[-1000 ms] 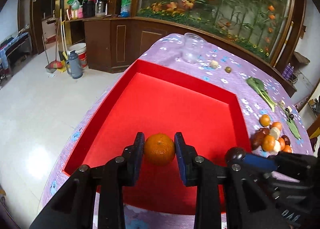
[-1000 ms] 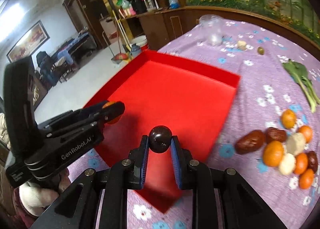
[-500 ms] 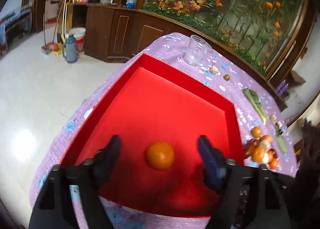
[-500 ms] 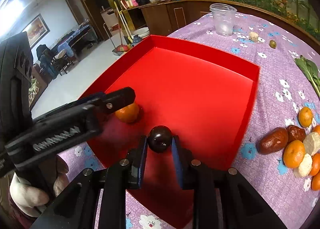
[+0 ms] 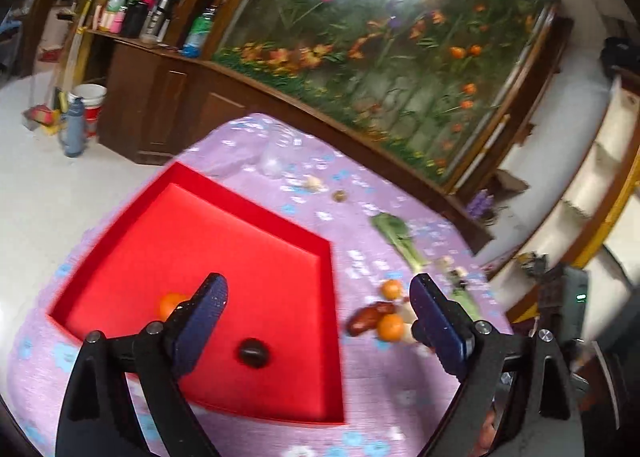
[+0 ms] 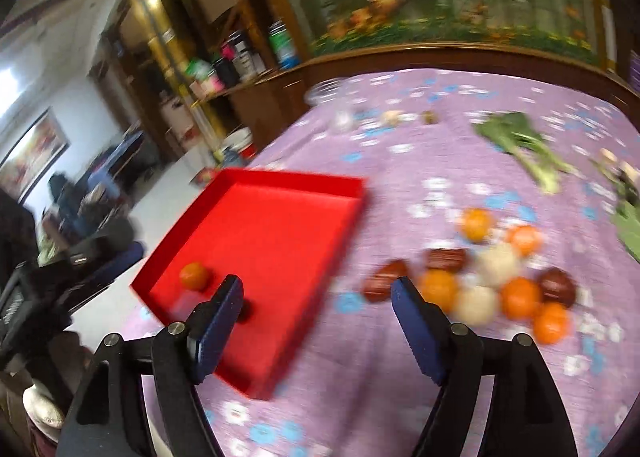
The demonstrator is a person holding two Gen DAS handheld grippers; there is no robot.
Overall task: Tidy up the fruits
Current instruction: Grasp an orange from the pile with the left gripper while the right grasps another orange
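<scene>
The left gripper [image 5: 318, 299] hangs above the shallow red rectangular tray [image 5: 256, 213] with its blue-padded jaws spread wide and nothing between them. The right gripper [image 6: 316, 299] is likewise released and empty, over the purple flowered tablecloth [image 6: 400, 377] beside the tray's right wall. Inside the tray lie a small round orange fruit [image 6: 194, 276] and, just beside it, a dark round fruit [image 5: 253, 352], near the front wall. A blurred heap of orange, brown and pale fruits [image 6: 492, 281] sits on the cloth right of the tray
</scene>
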